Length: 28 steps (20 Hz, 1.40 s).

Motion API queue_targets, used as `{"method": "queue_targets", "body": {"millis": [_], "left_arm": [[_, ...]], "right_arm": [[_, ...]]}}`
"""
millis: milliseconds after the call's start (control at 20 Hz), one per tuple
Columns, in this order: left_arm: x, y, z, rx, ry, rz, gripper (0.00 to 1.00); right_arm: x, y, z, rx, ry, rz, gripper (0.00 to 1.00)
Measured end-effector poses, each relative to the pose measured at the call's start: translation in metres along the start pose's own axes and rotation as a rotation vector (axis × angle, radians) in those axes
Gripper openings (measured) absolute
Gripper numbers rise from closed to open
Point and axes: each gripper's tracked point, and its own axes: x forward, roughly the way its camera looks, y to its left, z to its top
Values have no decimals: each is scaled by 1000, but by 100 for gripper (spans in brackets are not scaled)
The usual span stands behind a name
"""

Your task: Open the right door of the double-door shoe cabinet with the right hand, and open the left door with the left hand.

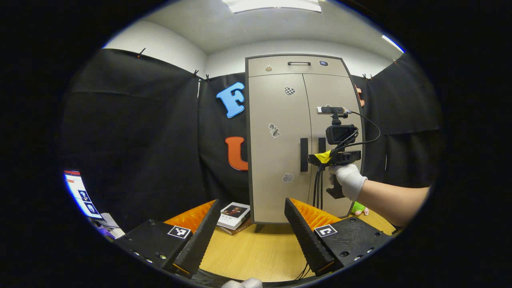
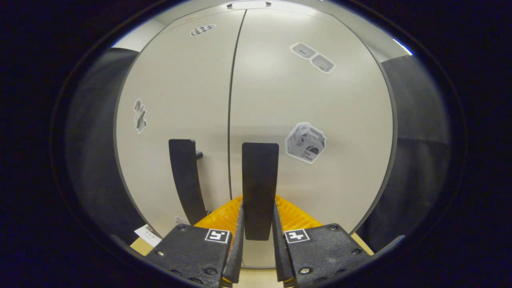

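Right tongs (image 2: 258, 224) clench the right door's handle (image 2: 260, 188), doors shut. Left tongs (image 1: 248, 224) gape over the table (image 1: 256, 248), the cabinet (image 1: 276, 160) ahead.

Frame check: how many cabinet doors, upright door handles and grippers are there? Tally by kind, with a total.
Cabinet doors: 2 (left door, right door)
Upright door handles: 2 (left handle, right handle)
Grippers: 2 (left gripper, right gripper)
Total: 6
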Motion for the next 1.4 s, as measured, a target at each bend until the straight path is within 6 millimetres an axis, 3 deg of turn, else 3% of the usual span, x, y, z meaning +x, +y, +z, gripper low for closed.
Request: {"method": "queue_targets", "body": {"millis": [400, 750, 1100, 1400], "left_arm": [[-20, 25, 0, -15, -14, 32, 96], [-38, 45, 0, -30, -26, 16, 96], [-49, 40, 0, -31, -27, -41, 96], [-58, 27, -6, -31, -19, -92, 96]], "right_arm": [[-8, -2, 0, 12, 20, 9, 26], [-54, -16, -3, 2, 10, 13, 23], [-98, -38, -5, -5, 6, 22, 20], [-108, -51, -9, -8, 9, 18, 19]]}}
